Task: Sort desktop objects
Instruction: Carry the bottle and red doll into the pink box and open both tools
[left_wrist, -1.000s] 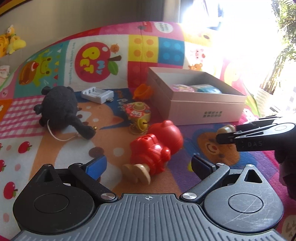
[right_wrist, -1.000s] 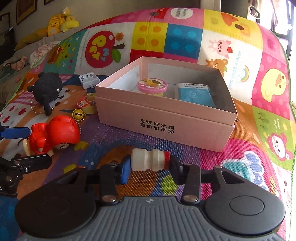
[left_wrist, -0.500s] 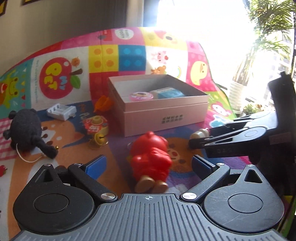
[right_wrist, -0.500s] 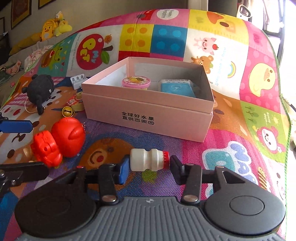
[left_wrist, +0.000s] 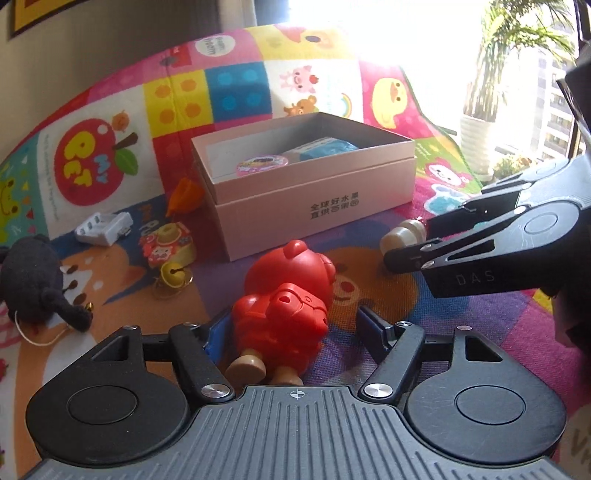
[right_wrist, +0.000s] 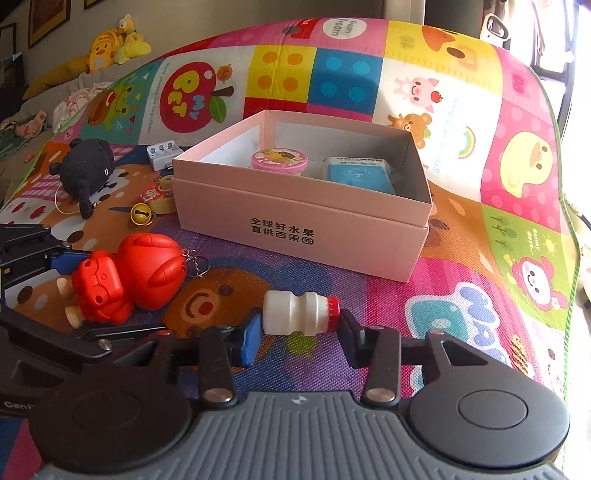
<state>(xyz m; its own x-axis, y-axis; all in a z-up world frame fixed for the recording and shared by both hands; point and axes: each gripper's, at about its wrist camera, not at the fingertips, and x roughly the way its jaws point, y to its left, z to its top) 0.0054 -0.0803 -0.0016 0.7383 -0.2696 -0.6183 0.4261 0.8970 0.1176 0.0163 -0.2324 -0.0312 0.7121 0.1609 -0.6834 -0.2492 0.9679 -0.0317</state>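
1. The red toy figure (left_wrist: 286, 295) lies on its back on the play mat (left_wrist: 461, 317), just short of the pink box (left_wrist: 317, 206). The left gripper (left_wrist: 288, 325) straddles its body; its jaws are closing, the left pad seemingly against the toy, the right one apart from it, presumably to lift it for sorting.
2. The small white bottle (right_wrist: 299, 312) with a red cap sits sideways, clamped end to end in the right gripper (right_wrist: 299, 325), low over the mat at the toy's 3 o'clock, probably waiting its turn for the box.
3. The box stands open at 12 o'clock, already holding a pink round tin (right_wrist: 279, 160) and a blue packet (right_wrist: 356, 173).
4. Unsorted at 10 o'clock: a gold bell (left_wrist: 171, 275), a white charger (left_wrist: 103, 227), a black plush (left_wrist: 33, 280).
5. The mat is a bright cartoon patchwork; sun floods in past a potted plant (left_wrist: 480, 122) at 2 o'clock.
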